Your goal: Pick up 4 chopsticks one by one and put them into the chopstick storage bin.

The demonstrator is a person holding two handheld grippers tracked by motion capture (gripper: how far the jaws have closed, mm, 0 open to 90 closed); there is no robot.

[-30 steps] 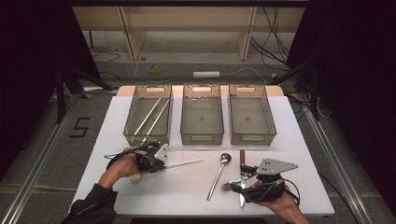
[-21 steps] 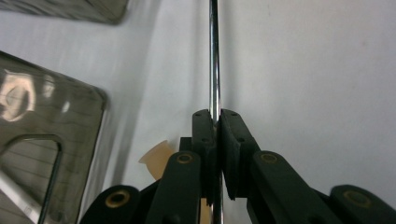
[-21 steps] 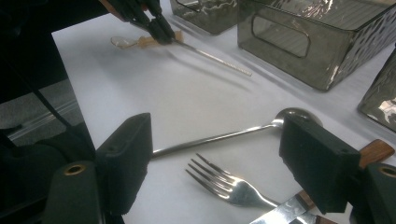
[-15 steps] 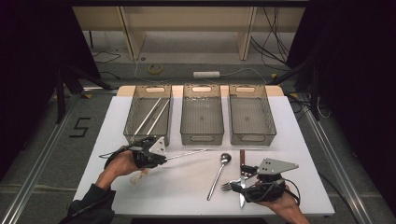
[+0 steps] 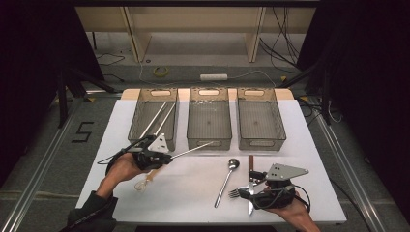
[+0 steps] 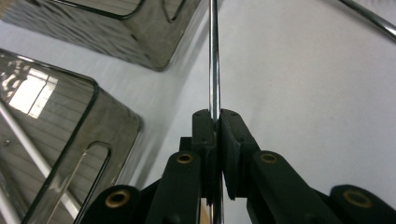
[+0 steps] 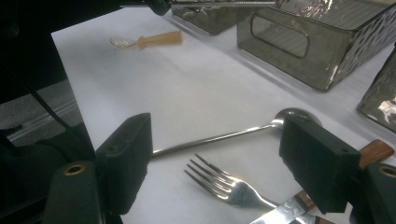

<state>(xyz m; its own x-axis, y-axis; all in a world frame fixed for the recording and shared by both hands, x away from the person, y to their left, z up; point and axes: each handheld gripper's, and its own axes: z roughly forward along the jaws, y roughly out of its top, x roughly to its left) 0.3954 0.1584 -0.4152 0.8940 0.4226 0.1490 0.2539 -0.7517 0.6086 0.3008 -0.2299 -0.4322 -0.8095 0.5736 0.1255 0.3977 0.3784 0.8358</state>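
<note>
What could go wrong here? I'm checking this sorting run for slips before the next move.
1. The left gripper pinches the thin metal rod near one end, so the long free length could swing or slip.
2. The rod's tip sits close to the middle basket wall and might knock it.
3. The right gripper is open above the fork and could nudge the spoon.

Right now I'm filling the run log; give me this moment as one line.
left tongs: shut on rod, lifted near bins | right tongs: open over fork | spoon: on table
</note>
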